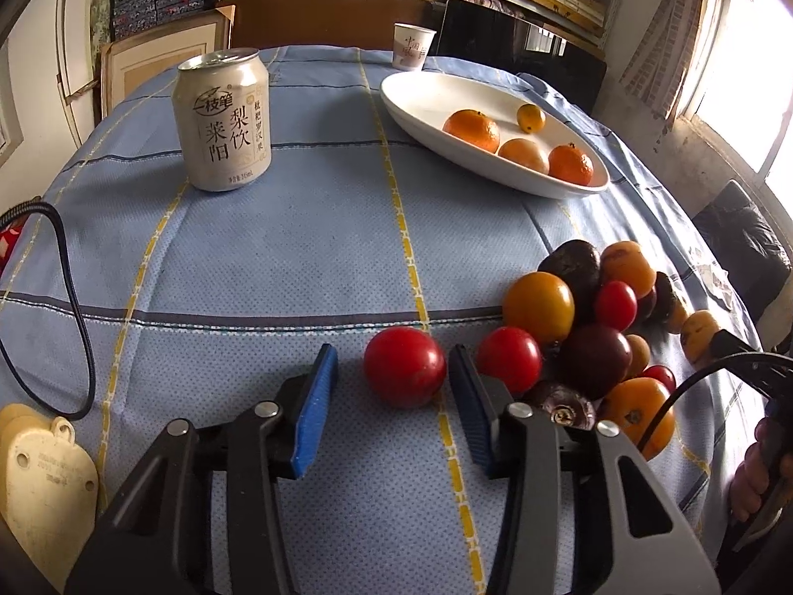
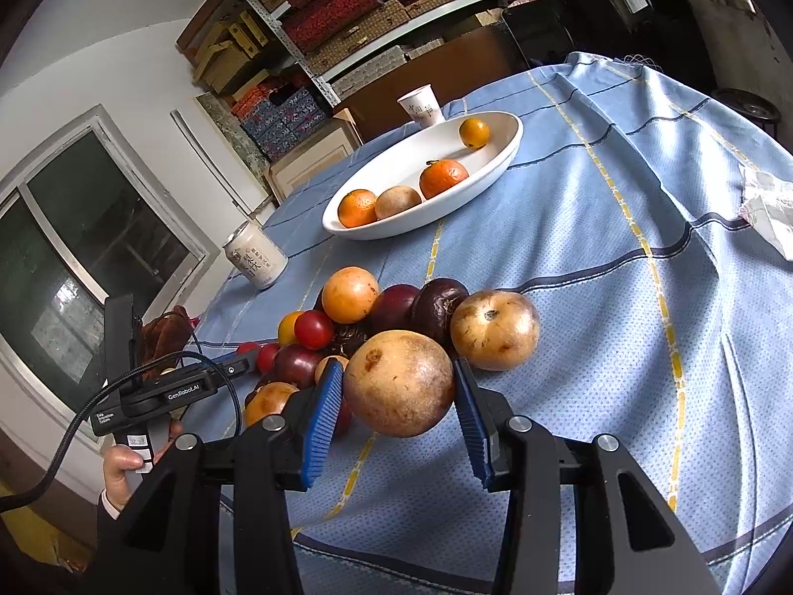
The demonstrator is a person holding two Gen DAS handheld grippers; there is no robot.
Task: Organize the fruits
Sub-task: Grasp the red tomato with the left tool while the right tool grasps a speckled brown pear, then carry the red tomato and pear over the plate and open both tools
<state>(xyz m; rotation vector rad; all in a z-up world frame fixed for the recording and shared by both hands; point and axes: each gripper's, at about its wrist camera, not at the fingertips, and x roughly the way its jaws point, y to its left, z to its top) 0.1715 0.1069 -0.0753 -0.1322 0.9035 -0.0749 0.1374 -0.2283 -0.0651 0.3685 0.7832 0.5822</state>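
Bracketing a red tomato [image 1: 404, 366] on the tabletop [image 1: 277, 258], the left tongs [image 1: 394, 377] stood partly spread, their blue pads [image 1: 317, 396] on either side of the fruit with a sliver of cloth showing at each flank, so they were not yet pinching it. The right tongs [image 2: 399, 396] pinched a large tan, speckled round fruit [image 2: 399, 383], both pads pressed against its sides, at the near edge of the heap. Just beyond lay the loose pile of fruit [image 1: 590, 327]: red tomatoes, a yellow one, dark purple ones and more tan ones, crowded together and touching. Well apart, toward the far side of the tabletop, the white oval dish [image 1: 421, 99] already carried four orange and yellowish fruits, with room left in it. A drink can [image 1: 223, 121] stood left of the dish and a paper cup [image 1: 413, 47] behind it. The step in hand looked like picking fruit from the pile for the dish. The next move would call for the left tongs to finish gripping the tomato gently, since it was smooth and soft, and for both fruits to be lifted clear of their neighbours before travelling to the dish.
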